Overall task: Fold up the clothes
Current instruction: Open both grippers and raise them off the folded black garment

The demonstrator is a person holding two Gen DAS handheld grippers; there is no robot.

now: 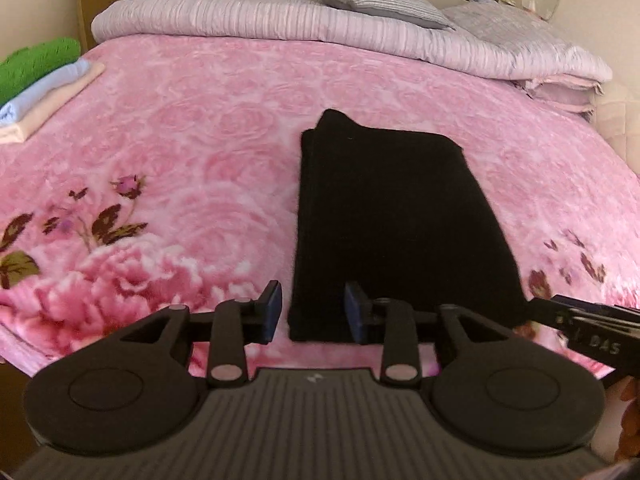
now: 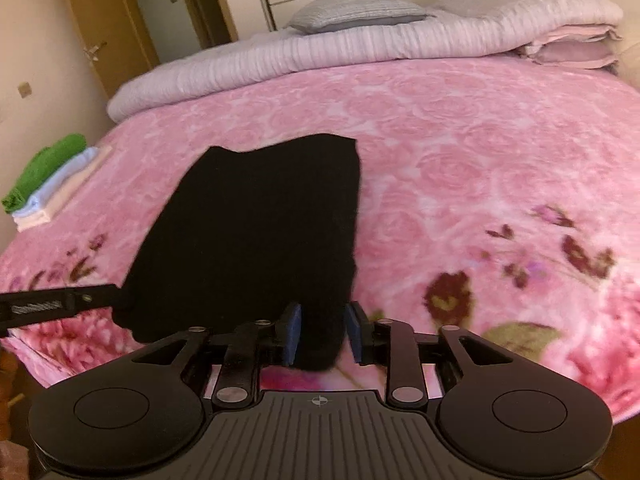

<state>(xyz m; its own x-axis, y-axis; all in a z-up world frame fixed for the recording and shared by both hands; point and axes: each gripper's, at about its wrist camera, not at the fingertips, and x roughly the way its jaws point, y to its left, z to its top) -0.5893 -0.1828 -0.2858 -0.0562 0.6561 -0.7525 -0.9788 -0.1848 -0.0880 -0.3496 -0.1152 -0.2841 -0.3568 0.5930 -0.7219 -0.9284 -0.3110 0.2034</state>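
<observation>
My left hand-held gripper (image 1: pixel 312 312) and right hand-held gripper (image 2: pixel 322 334) both stand apart, straddling the near corners of the black garment (image 1: pixel 392 220) on the bed (image 1: pixel 180 140). Shallow bites could drop layers, undoing the fold.

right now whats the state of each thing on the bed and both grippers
black garment: folded into a long strip, lying flat on the blanket
left gripper: open, at the garment's near left corner
right gripper: open, near right corner between its fingers
stack of clothes: folded, piled at the left edge
pink blanket: spread flat
quilt: folded along the head of the bed
</observation>
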